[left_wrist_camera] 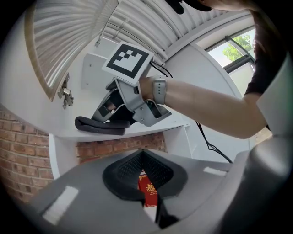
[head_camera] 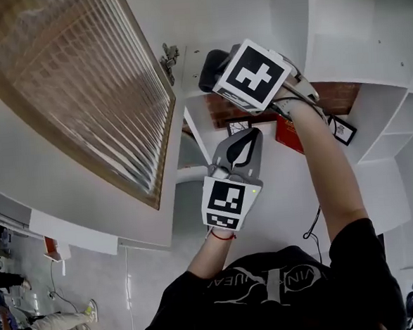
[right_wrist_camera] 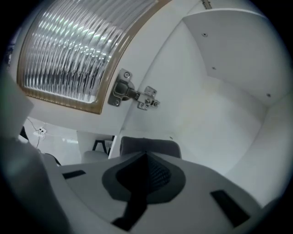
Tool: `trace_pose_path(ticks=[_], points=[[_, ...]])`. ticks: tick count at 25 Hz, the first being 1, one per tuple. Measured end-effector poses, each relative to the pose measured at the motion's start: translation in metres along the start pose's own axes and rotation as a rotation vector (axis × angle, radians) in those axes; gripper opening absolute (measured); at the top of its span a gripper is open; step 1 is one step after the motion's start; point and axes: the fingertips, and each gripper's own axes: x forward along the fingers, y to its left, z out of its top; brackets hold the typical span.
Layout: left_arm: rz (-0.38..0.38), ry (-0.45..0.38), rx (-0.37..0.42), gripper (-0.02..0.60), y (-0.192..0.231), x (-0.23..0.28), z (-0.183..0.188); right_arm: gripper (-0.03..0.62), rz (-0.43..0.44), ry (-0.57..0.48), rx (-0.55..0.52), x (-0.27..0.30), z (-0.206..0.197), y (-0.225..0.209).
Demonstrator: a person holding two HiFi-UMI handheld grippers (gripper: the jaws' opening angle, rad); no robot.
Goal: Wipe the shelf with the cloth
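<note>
Cloth [left_wrist_camera: 100, 125] on shelf [left_wrist_camera: 170, 129], pinched in closed right gripper [left_wrist_camera: 101, 119]; left gripper [left_wrist_camera: 144, 157] closed, empty; keep cloth flat, pressure even, strokes overlapping.

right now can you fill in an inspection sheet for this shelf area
surface: white shelf, nothing seen on it but the cloth
job's things: dark cloth, bunched, lying on the shelf
clutter: red box and a small picture frame lower down, by the brick wall
grippers: right gripper shut, apparently on the cloth's end; left gripper shut and empty, held below the shelf
cables: black cable hanging down the white side panel
surroundings: cupboard door with ribbed glass stands open, its hinge beside the shelf
</note>
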Motion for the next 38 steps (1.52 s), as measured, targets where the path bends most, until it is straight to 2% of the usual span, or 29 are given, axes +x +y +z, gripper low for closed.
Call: trace_pose_path(ticks=[5, 8, 10, 11, 12, 14, 16, 17, 20, 22, 23, 28, 33, 38], points=[[0.054, 0.016, 0.005, -0.015, 0.012, -0.011, -0.003, 0.009, 0.049, -0.058, -0.063, 0.018, 0.026, 0.018], [0.077, 0.015, 0.015, -0.014, 0.015, -0.017, -0.001, 0.011, 0.038, -0.121, -0.144, 0.020, 0.035, 0.020], [0.094, 0.015, 0.014, -0.015, 0.018, -0.022, -0.002, 0.015, 0.036, -0.182, -0.154, 0.012, 0.036, 0.019], [0.102, 0.018, 0.011, -0.014, 0.019, -0.024, -0.003, 0.040, 0.046, -0.217, -0.142, 0.006, 0.036, 0.020], [0.109, 0.022, 0.009, -0.015, 0.021, -0.026, -0.004, 0.094, 0.063, -0.250, -0.133, -0.001, 0.037, 0.023], [0.117, 0.030, 0.002, -0.015, 0.024, -0.027, -0.007, 0.142, 0.112, -0.277, -0.163, -0.010, 0.038, 0.035], [0.121, 0.035, -0.004, -0.014, 0.025, -0.026, -0.009, 0.179, 0.142, -0.257, -0.243, -0.010, 0.035, 0.051], [0.121, 0.037, -0.005, -0.015, 0.026, -0.025, -0.011, 0.181, 0.128, -0.236, -0.291, -0.005, 0.033, 0.055], [0.120, 0.041, -0.009, -0.014, 0.025, -0.023, -0.012, 0.181, 0.018, -0.144, -0.462, 0.017, 0.024, 0.054], [0.118, 0.043, -0.012, -0.015, 0.024, -0.022, -0.014, 0.168, -0.028, -0.105, -0.527, 0.026, 0.018, 0.052], [0.119, 0.045, -0.013, -0.015, 0.023, -0.022, -0.015, 0.133, -0.037, -0.103, -0.536, 0.026, 0.016, 0.051], [0.127, 0.058, -0.029, -0.014, 0.024, -0.025, -0.023, 0.077, -0.046, -0.121, -0.491, 0.009, 0.011, 0.045], [0.110, 0.058, -0.034, -0.014, 0.017, -0.019, -0.025, 0.072, -0.166, -0.079, -0.429, -0.012, -0.019, 0.023], [0.069, 0.049, -0.032, -0.014, 0.003, -0.008, -0.022, 0.072, -0.208, -0.047, -0.352, -0.032, -0.046, 0.003]])
